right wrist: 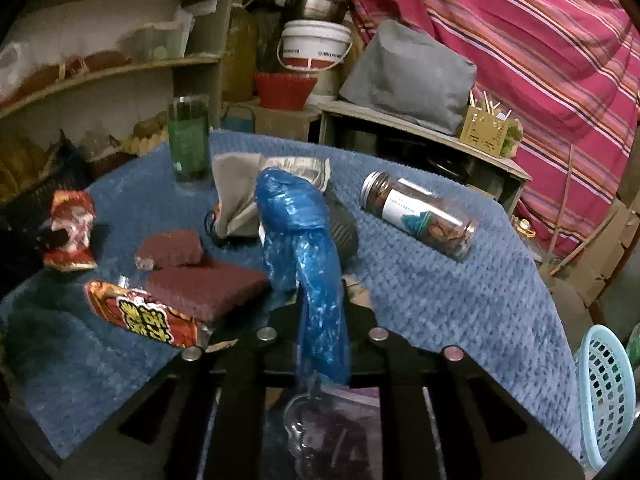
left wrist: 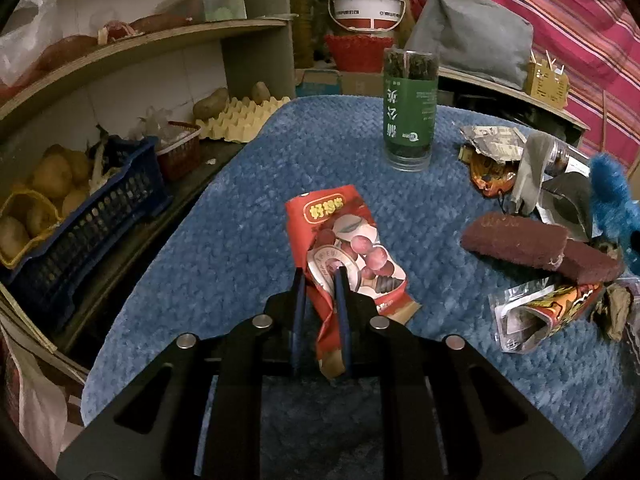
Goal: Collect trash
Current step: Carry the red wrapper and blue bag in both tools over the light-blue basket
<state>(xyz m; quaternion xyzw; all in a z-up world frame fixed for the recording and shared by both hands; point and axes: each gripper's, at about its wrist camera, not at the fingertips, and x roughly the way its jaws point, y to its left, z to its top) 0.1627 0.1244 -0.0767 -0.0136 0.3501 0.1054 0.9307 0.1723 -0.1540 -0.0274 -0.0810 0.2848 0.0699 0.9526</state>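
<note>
1. Left wrist view: our left gripper (left wrist: 320, 276) has its fingers pinching the red snack wrapper (left wrist: 344, 248) at its near end. Its long axis runs straight away from us, far end resting on the blue surface (left wrist: 224, 216). More trash sits off to the right: the orange wrapper (left wrist: 536, 312) and a crumpled heap.

2. Right wrist view: our right gripper (right wrist: 322, 292) has its fingers clamped on the blue plastic bag (right wrist: 304, 240), which stands up from them and flops over at the far end. A pale basket (right wrist: 604, 392) sits near right, so we reckon this hand is the closer one for dropping off.
</note>
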